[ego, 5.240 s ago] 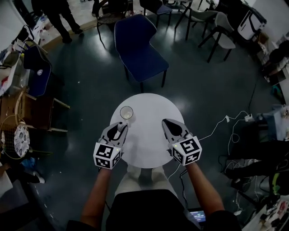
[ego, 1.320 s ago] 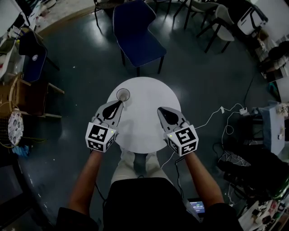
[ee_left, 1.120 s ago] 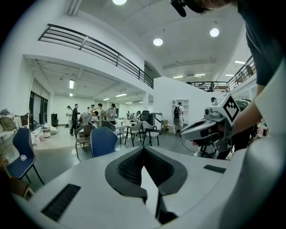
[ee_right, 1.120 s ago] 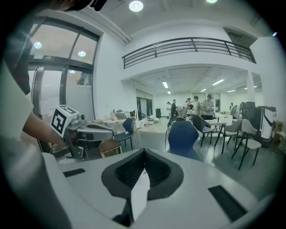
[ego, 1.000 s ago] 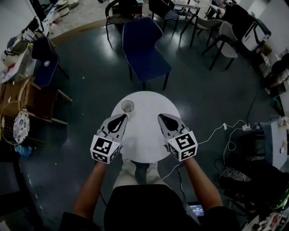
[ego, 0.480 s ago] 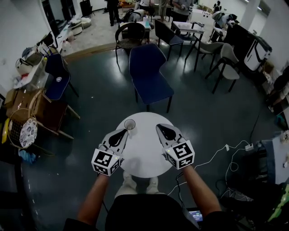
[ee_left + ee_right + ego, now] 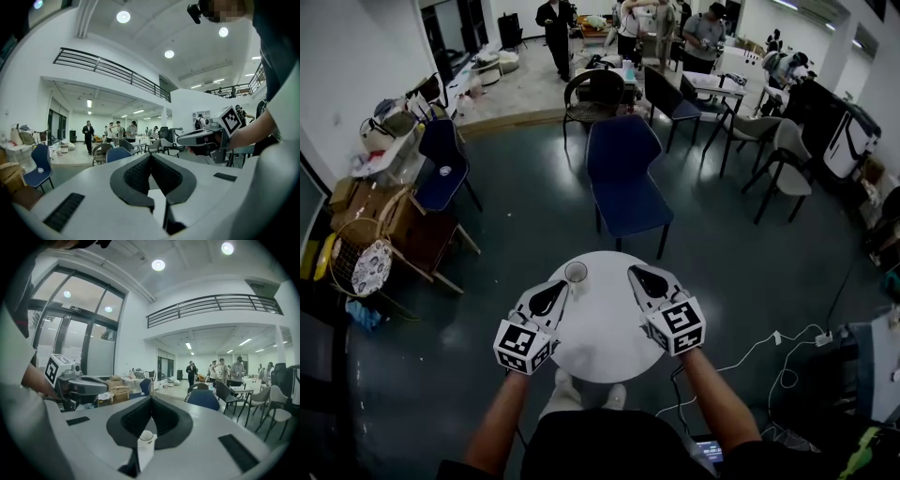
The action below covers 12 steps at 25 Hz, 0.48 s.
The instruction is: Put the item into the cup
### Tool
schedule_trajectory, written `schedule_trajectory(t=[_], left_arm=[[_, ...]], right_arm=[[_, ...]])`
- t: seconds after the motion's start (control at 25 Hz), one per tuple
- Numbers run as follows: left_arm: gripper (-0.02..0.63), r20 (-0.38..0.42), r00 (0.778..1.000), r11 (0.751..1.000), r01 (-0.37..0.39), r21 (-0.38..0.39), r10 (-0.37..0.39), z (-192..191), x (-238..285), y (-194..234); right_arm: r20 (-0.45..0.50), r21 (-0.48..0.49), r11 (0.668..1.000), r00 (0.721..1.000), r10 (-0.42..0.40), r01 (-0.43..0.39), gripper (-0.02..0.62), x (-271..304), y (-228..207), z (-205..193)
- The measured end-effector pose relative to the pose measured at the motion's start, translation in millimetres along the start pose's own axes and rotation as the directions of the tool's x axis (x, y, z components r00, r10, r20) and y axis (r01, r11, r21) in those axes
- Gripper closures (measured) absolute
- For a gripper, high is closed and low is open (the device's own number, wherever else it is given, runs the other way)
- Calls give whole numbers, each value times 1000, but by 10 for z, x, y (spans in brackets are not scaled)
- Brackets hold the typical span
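The left tool (image 7: 560, 285) and right tool (image 7: 634, 271) are both pinched shut and empty over the bench (image 7: 600, 328), and with no item visible outside the cup (image 7: 576, 272) at the bench's upper-left edge, it is probably inside: the task looks done.

Round white table (image 7: 600, 323) — a clear cup (image 7: 576, 272) stands near its far-left edge.
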<state>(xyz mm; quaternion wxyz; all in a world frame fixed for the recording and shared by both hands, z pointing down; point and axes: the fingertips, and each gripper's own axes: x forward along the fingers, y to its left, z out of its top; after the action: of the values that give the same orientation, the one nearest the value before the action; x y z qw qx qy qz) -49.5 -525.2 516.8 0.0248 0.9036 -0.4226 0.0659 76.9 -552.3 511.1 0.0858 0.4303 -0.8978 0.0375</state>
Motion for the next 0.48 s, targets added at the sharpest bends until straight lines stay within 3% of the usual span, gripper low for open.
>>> schedule_trajectory(t=[0.48], left_arm=[[589,-6,994,993,-113,-28,113,-113,-201,-174]], right_arm=[[21,16,997,997,71,-71,578,-145,-108,-11]])
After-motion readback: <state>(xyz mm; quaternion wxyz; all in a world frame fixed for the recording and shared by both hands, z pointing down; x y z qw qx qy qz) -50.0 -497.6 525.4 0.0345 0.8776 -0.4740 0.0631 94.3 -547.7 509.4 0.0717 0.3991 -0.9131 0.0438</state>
